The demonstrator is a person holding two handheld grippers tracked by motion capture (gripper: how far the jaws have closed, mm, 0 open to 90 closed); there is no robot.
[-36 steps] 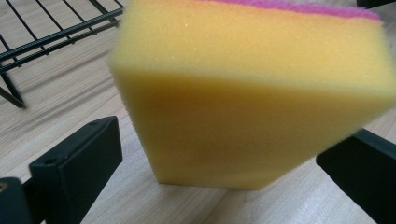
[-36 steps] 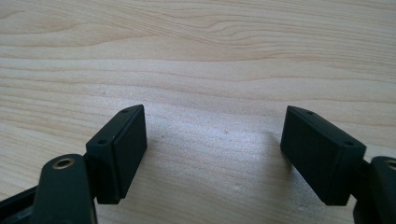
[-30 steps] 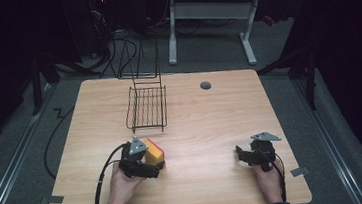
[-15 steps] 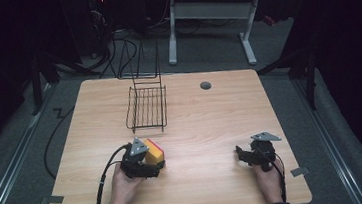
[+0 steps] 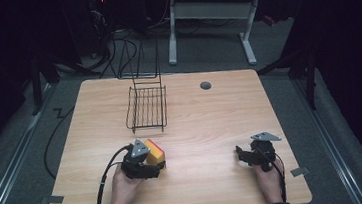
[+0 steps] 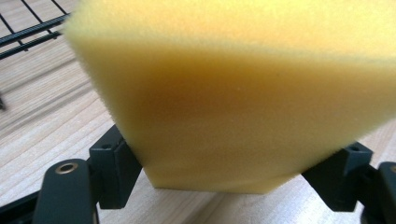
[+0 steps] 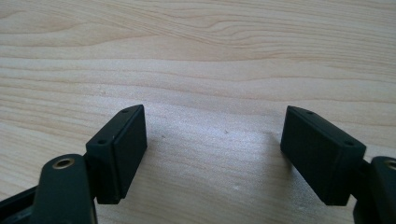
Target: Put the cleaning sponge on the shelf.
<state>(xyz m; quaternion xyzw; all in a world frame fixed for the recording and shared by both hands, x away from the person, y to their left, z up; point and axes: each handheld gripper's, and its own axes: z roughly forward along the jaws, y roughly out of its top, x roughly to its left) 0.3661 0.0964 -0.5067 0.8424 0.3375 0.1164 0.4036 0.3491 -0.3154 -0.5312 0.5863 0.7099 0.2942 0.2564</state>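
Between left tongs (image 6: 219, 177): sponge (image 6: 243, 93), jaws just closed, pads pinching it, resting on tabletop (image 5: 196, 125) near front edge. Right tongs (image 7: 215, 154) wide open, empty, well apart. Wire basket (image 5: 147, 108) straight beyond sponge; left hand nearer.

The wire rack (image 5: 147, 108) stands in the upper left part of the table (image 5: 211, 124), just beyond the sponge (image 5: 155, 152), and blocks the straight way up the frame from the left gripper (image 5: 154, 166). The table's centre and whole right half lie bare, apart from a flat grommet (image 5: 205, 85) near the upper edge. Bare wood lies ahead of the right gripper (image 5: 240, 155).
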